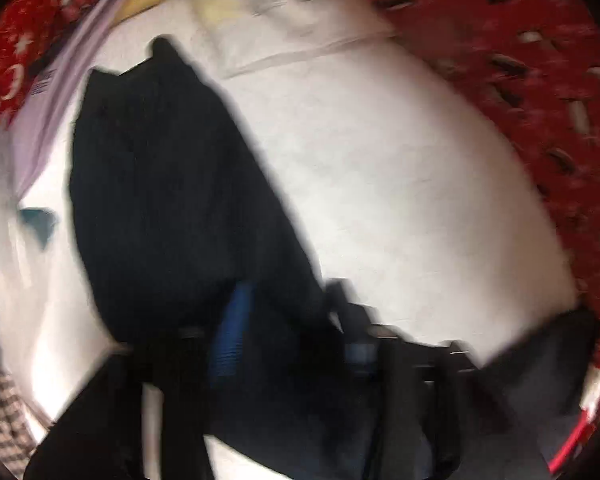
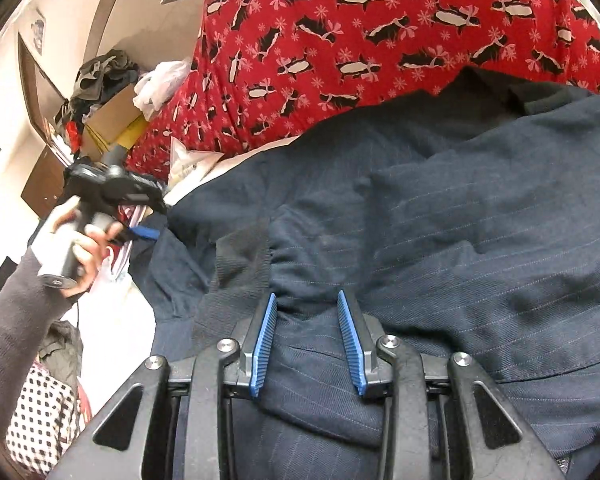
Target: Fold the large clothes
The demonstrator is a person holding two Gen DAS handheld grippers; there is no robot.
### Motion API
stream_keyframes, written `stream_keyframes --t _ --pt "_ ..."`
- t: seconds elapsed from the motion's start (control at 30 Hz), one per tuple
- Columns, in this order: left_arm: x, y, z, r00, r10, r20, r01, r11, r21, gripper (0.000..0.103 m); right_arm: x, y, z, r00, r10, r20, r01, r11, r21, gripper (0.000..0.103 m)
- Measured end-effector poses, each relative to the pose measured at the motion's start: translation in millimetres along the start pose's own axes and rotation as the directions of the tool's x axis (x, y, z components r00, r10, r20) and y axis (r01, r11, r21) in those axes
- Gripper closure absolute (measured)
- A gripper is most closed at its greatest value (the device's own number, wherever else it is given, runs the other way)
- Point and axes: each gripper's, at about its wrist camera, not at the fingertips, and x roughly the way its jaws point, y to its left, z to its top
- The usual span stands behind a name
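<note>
Half your left view is motion blur; left gripper (image 1: 284,320) grip can't be read. Right gripper (image 2: 307,300) pinches the ridged navy pinstripe garment (image 2: 460,208).

A dark navy garment (image 2: 440,216) with thin light stripes fills the middle and right of the right wrist view. It lies in a bumpy, wrinkled heap, not flat. A ribbed cuff or hem (image 2: 240,264) shows left of the middle, where the cloth bunches into little folds. Its top edge runs along the upper right of the frame. In the blurry left wrist view, a long part of the navy garment (image 1: 160,200) stretches from the upper left down to the bottom middle.
</note>
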Motion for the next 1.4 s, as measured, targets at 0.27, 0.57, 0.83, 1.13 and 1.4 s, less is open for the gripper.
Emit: stream_keyframes --t 0.27,0.57,0.83,1.13,1.4 --pt "-66 106 -65 0.987 0.007 0.161 0.005 0.997 -0.075 0.099 -1 -4 0 1.000 0.028 0.009 -0.029 0.999 0.017 0.069" --pt "-53 212 -98 0.992 -0.092 0.083 0.107 0.975 -0.197 0.099 -1 -2 0 1.000 0.018 0.009 -0.018 1.000 0.011 0.069" --pt "-74 83 -9 0.981 -0.099 0.166 0.105 0.994 -0.029 0.030 -1 -5 0 0.999 0.039 0.016 -0.039 0.999 0.023 0.069" --pt "-9 12 6 0.969 0.246 0.035 -0.248 0.963 0.100 0.069 -2 -16 0 0.994 0.101 0.033 -0.102 0.993 0.058 0.069" --pt "-60 128 -48 0.993 -0.046 0.106 0.053 0.997 -0.062 0.102 -2 -16 0 0.993 0.108 0.038 -0.110 0.992 0.062 0.069"
